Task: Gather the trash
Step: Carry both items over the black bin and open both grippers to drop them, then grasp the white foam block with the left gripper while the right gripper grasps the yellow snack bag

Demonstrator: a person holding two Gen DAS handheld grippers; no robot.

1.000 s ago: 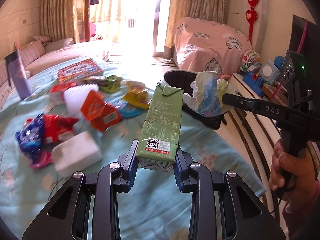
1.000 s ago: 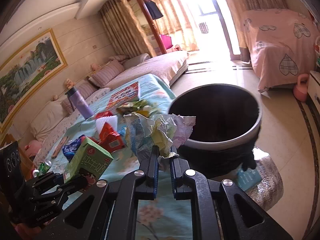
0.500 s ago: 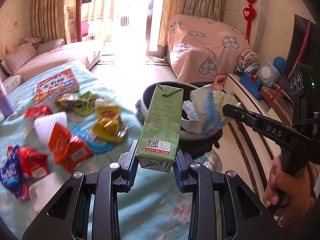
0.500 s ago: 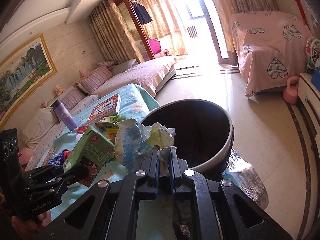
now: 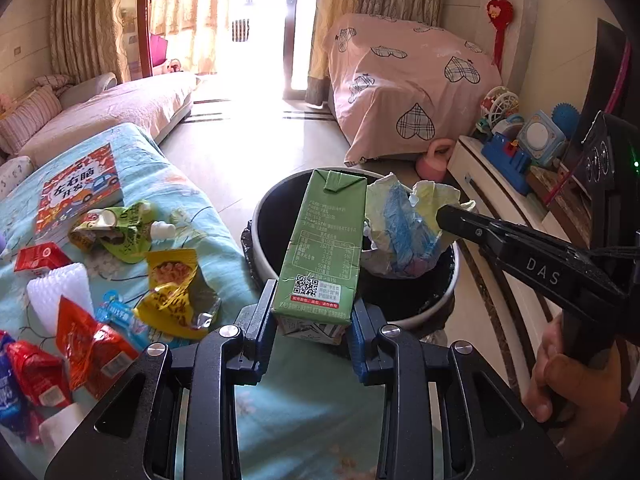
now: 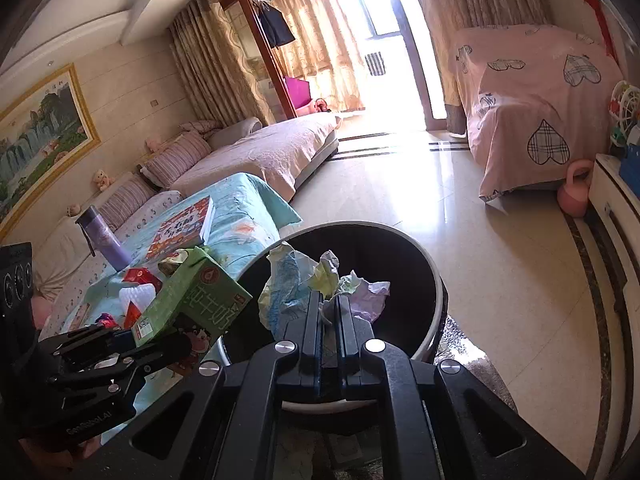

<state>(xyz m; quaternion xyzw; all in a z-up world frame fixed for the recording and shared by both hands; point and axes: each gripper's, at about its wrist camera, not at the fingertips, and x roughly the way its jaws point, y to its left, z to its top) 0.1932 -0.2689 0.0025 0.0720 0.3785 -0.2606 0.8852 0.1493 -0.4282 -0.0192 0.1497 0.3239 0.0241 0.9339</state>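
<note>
My left gripper [image 5: 312, 316] is shut on a green milk carton [image 5: 326, 248] and holds it upright at the near rim of the round black trash bin [image 5: 272, 216]. My right gripper [image 6: 330, 312] is shut on a crumpled paper wad [image 6: 292, 284] and holds it above the bin's opening [image 6: 400, 264]. In the left wrist view the wad [image 5: 404, 232] hangs over the bin beside the carton. The carton also shows in the right wrist view [image 6: 192, 300], at the bin's left rim.
Several snack wrappers [image 5: 172, 292], a white foam net [image 5: 56, 292] and a picture book [image 5: 80, 188] lie on the turquoise tablecloth [image 5: 192, 184]. A purple bottle [image 6: 102, 236] stands on the table. A sofa, a pink-covered bed [image 5: 408, 92] and a toy shelf [image 5: 516, 148] surround the floor.
Both grippers have moved right, away from the table's wrappers to the trash bin. The paper wad now hangs over the bin's opening and the carton is at its rim.
</note>
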